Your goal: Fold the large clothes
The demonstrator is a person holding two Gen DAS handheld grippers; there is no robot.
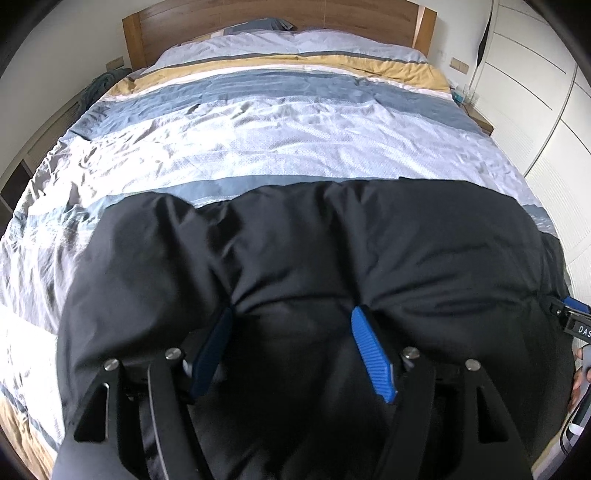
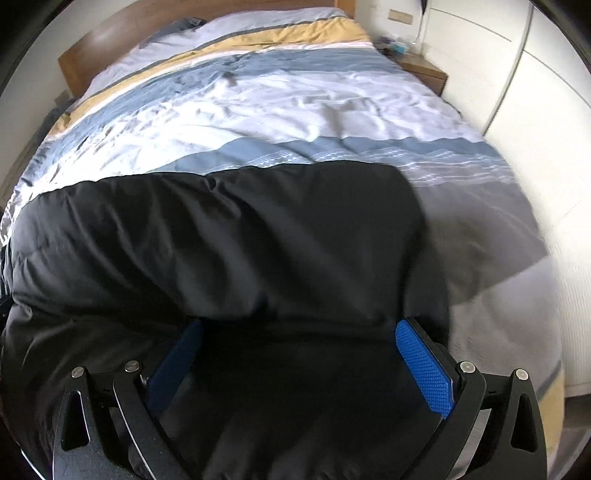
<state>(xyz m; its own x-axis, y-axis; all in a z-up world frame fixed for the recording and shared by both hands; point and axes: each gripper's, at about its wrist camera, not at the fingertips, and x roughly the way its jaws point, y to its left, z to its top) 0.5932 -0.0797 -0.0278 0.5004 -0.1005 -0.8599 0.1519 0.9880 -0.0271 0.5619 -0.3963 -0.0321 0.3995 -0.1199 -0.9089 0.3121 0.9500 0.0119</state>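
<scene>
A large black padded jacket [image 1: 314, 251] lies across the near end of the bed; it also fills the lower right wrist view [image 2: 229, 240]. My left gripper [image 1: 291, 314] has its blue-padded fingers [image 1: 371, 354] spread wide, pressed into the jacket's puffy fabric, which bulges between them. My right gripper [image 2: 299, 326] is also spread wide, with its fingers [image 2: 424, 369] at the jacket's near right edge and dark fabric between them. The right gripper's tip shows at the right edge of the left wrist view [image 1: 576, 314]. The fingertips are partly buried in cloth.
The bed has a striped blue, white and yellow duvet [image 1: 288, 122] and a wooden headboard [image 1: 280, 22]. A wooden nightstand [image 2: 424, 72] stands to the right, beside white wardrobe doors [image 1: 535, 92]. A wall runs along the left.
</scene>
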